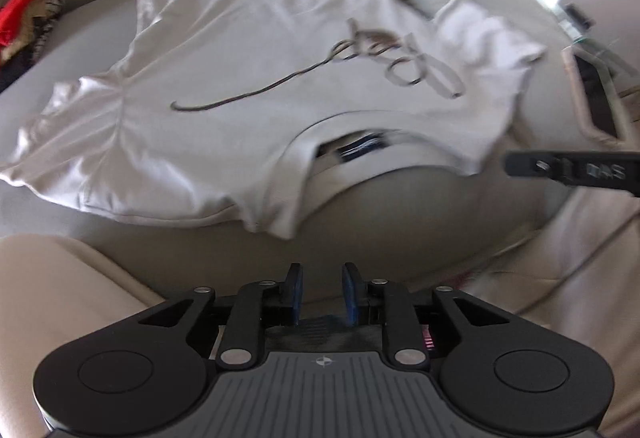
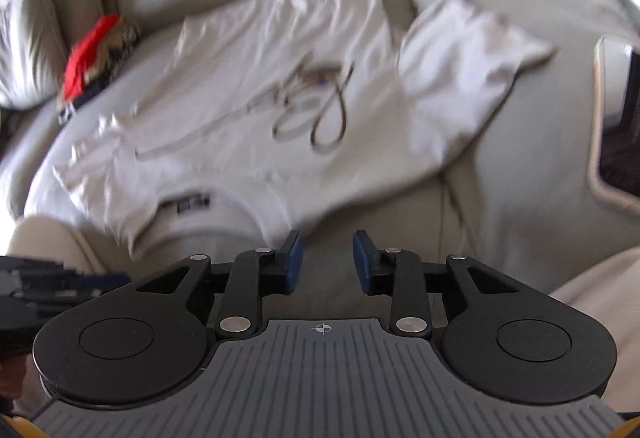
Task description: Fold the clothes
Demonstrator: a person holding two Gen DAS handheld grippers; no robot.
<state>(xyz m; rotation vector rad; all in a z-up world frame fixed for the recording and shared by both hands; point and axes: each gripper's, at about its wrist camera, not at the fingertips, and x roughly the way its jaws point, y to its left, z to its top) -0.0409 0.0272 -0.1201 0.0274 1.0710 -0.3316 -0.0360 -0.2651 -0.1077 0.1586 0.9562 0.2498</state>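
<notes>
Both the left gripper (image 1: 322, 292) and right gripper (image 2: 327, 264) hover spread, empty, just short of the white T-shirt (image 1: 224, 78).

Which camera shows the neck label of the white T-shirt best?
The right wrist view: the neck label lies uncovered inside the collar of the white T-shirt, though it is blurred. In the left wrist view the label is partly hidden under the collar edge, so only a dark strip shows.

We saw a grey sofa (image 1: 400, 206) ahead of our fingers. A white T-shirt (image 1: 240, 78) lay spread on it. A clothes pile (image 2: 96, 54) sat far left.
</notes>
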